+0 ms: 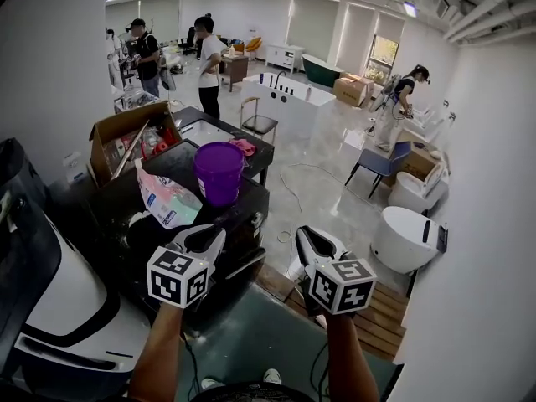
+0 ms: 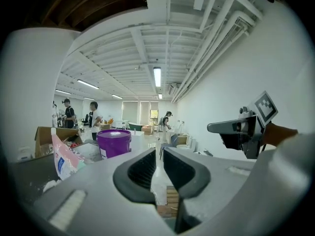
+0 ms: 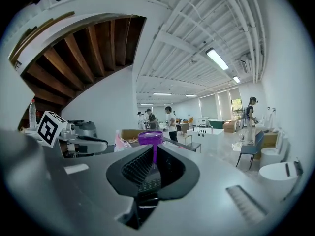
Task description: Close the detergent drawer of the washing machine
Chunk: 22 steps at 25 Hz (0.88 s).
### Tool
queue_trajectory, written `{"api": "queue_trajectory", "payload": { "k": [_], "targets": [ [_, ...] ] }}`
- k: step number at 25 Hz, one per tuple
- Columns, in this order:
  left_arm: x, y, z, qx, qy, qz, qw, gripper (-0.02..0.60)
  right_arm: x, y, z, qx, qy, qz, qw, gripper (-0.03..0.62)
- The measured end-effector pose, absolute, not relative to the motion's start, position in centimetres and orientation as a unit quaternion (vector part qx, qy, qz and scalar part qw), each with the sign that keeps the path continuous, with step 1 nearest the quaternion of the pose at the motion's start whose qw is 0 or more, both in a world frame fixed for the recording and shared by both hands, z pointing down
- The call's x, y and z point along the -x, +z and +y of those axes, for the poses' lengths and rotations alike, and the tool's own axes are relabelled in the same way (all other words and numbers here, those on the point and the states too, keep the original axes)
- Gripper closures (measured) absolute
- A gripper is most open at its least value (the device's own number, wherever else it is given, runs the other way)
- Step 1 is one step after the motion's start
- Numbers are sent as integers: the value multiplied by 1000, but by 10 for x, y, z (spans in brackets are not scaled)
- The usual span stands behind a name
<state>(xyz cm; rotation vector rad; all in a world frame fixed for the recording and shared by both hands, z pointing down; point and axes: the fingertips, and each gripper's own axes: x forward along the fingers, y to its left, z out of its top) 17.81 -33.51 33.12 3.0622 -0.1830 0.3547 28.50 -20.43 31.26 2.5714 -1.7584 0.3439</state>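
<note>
The dark washing machine (image 1: 239,224) stands below and left of centre in the head view, and I cannot make out its detergent drawer in any view. My left gripper (image 1: 219,234) hovers over the machine's near top edge, its jaws together with only a thin slit and nothing between them (image 2: 160,151). Off the machine's right side, my right gripper (image 1: 304,233) hangs above the floor, shut and empty (image 3: 153,149). Both point nearly level toward the room. Each shows in the other's view: the right gripper (image 2: 210,128) and the left gripper (image 3: 104,144).
A purple bucket (image 1: 219,172) and a detergent bag (image 1: 166,198) stand on the machine's top, an open cardboard box (image 1: 126,136) behind them. A wooden pallet (image 1: 381,316) and a white toilet (image 1: 406,237) are on the right. Several people stand farther off.
</note>
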Motion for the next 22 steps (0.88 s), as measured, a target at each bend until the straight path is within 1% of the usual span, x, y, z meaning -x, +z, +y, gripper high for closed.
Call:
{"api": "queue_trajectory", "payload": {
  "k": [2, 7, 22],
  "targets": [
    [-182, 329, -332, -992, 112, -59, 27, 554, -291, 309, -195, -828, 104, -551, 3, 565],
    [-189, 332, -326, -991, 121, -61, 22, 578, -303, 309, -176, -839, 95, -535, 5, 569],
    [-189, 336, -324, -988, 133, -73, 26, 581, -304, 312, -169, -843, 82, -530, 44, 569]
  ]
}}
